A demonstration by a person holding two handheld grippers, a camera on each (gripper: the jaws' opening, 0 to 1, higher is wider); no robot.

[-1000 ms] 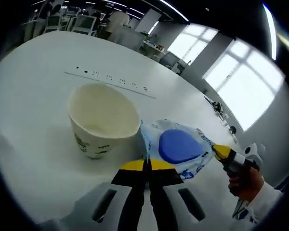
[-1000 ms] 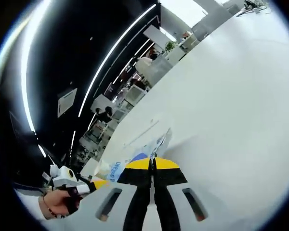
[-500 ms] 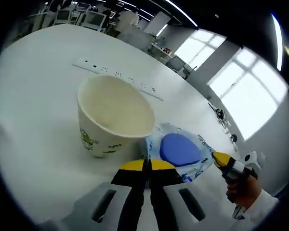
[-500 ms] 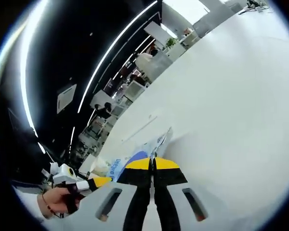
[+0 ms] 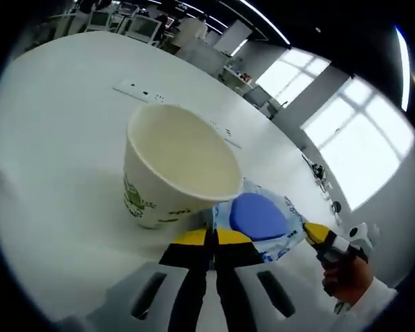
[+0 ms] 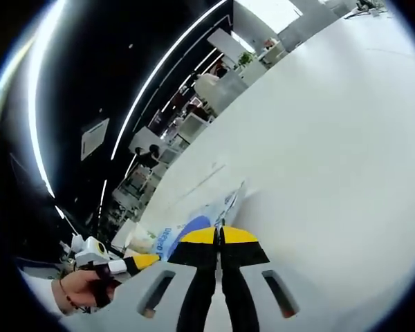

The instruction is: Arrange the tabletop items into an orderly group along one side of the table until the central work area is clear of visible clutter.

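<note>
A white paper cup (image 5: 176,169) with green print stands upright and empty on the white table (image 5: 52,145). Just right of it lies a clear printed packet (image 5: 263,221) with a blue oval piece inside. My left gripper (image 5: 211,235) is shut on the packet's near edge, close to the cup's base. My right gripper (image 5: 317,234), held by a hand, is shut on the packet's far right corner. In the right gripper view my right gripper (image 6: 219,233) pinches the packet (image 6: 207,213), the left gripper (image 6: 140,261) is at the lower left, and the cup (image 6: 140,238) peeks out behind it.
A row of inset power sockets (image 5: 142,91) runs across the table beyond the cup. Chairs and monitors (image 5: 142,24) stand past the far edge. Wide bare table surface (image 6: 332,138) stretches ahead of the right gripper. Large windows (image 5: 353,152) are to the right.
The left gripper view has drawn closer to the cup, which now looms larger and overlaps the packet's left edge. Both grippers kept hold of the packet.
</note>
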